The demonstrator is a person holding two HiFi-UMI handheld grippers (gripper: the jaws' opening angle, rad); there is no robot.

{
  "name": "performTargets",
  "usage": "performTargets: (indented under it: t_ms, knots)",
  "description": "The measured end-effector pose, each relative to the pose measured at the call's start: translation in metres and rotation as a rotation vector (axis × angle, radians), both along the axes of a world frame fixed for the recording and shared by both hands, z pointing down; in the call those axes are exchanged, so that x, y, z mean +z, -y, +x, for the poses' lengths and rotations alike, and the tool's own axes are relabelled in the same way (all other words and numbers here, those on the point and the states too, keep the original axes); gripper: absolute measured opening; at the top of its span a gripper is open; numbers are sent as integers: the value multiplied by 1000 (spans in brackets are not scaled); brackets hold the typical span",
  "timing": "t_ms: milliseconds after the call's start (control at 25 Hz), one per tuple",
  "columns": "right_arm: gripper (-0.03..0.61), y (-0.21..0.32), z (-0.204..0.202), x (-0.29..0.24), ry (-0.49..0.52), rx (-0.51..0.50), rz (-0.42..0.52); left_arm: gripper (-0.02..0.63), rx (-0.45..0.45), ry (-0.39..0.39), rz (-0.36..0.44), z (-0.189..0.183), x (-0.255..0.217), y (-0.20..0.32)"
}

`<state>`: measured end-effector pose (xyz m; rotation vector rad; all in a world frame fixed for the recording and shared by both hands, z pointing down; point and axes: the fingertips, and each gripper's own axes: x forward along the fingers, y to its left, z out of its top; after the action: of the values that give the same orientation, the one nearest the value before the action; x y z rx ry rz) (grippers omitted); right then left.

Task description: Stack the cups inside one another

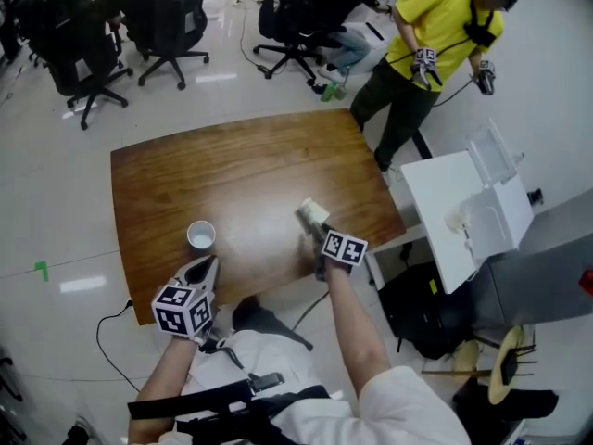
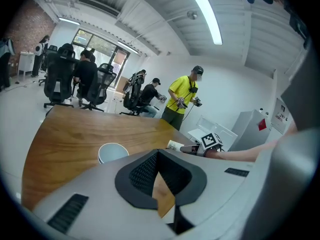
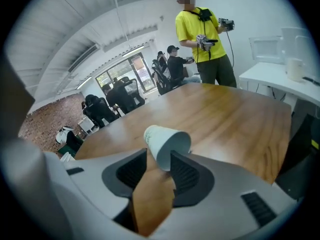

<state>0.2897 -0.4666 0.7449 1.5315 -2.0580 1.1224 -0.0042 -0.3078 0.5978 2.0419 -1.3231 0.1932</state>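
A white paper cup [image 1: 201,235] [image 2: 112,152] stands upright near the front left of the wooden table [image 1: 232,170]. My left gripper [image 1: 206,265] [image 2: 158,153] hovers just behind it, empty, with its fingertips together. A second white cup [image 1: 312,215] [image 3: 165,139] lies tilted on its side at the front right, its mouth toward my right gripper [image 1: 315,235] [image 3: 159,159]. That gripper's jaws stand wide apart with the cup's mouth end between the fingertips. No squeeze on the cup shows.
A person in a yellow shirt [image 1: 435,35] stands beyond the table's far right corner, holding grippers. Office chairs [image 1: 167,17] stand at the back. A white side table [image 1: 445,202] with a white box sits to the right, a black bag [image 1: 417,313] below it.
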Motion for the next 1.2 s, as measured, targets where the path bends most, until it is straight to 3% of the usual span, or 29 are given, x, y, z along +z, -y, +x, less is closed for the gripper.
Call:
performTargets:
  t_ms: [240,320,440,760,920,1200]
  knots:
    - [137,7,-5,2,20,5,20,-3,-50,-3,-28,-21,9,-11]
    - [67,7,-7,1,7,-2,25,-3,-63,-2,-31,-29,9,-15]
    - [24,4,-16,-5,-8,-42,35,-3,-81,-6,-33,-37,9,-19]
    - [21,-13,-48,-32,-3,-220,84,-3,-86,-6,-29,-43,8,-30]
    - [21,-28,-77,-52,-31,-371,121,-3,-87,-6,-25,-45,8,-35]
    - [23,-64,-151,-80,-197,-781,163,-3,-112,-10,-18,-56,6,-44]
